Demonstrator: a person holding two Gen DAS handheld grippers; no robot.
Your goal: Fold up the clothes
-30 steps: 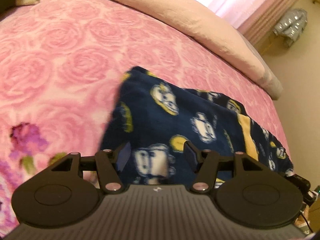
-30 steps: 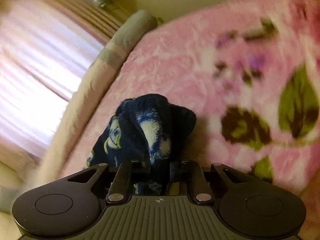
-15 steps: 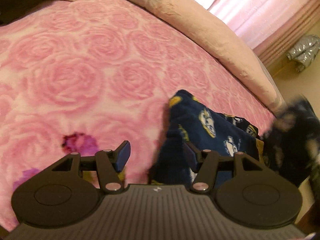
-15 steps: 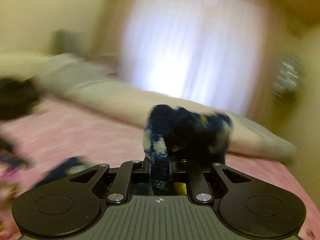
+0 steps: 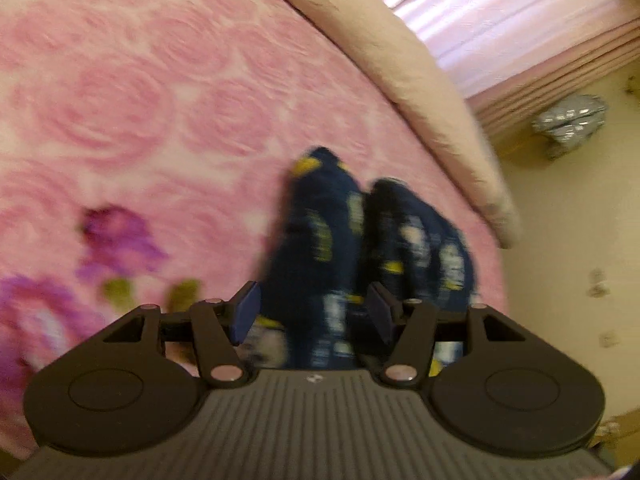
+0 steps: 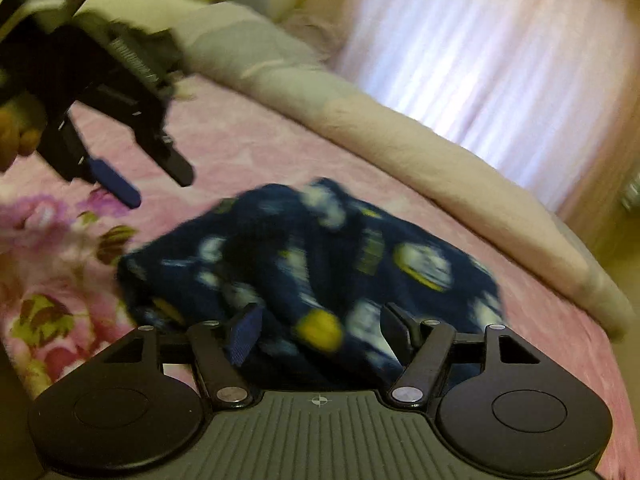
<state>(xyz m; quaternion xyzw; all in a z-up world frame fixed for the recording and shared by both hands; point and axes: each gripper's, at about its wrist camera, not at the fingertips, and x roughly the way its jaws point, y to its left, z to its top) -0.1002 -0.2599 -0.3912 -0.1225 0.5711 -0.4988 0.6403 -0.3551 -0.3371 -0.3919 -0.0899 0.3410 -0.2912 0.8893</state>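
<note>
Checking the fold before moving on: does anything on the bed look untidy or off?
Yes. The navy printed fleece garment lies bunched in a lumpy heap on the pink floral blanket, not flat. The right gripper, jaws just opened, grips nothing.

The navy garment (image 6: 304, 264) is smeared with motion blur in both my views, so I can't make out what its white and yellow prints are, nor how its layers lie. Its near edge is hidden behind my right tongs (image 6: 320, 330) and my left tongs (image 5: 310, 312). The hand (image 6: 16, 132) holding the left tongs is cut off by the picture's edge. A silvery thing (image 5: 572, 124) on the floor is too small to name.
</note>
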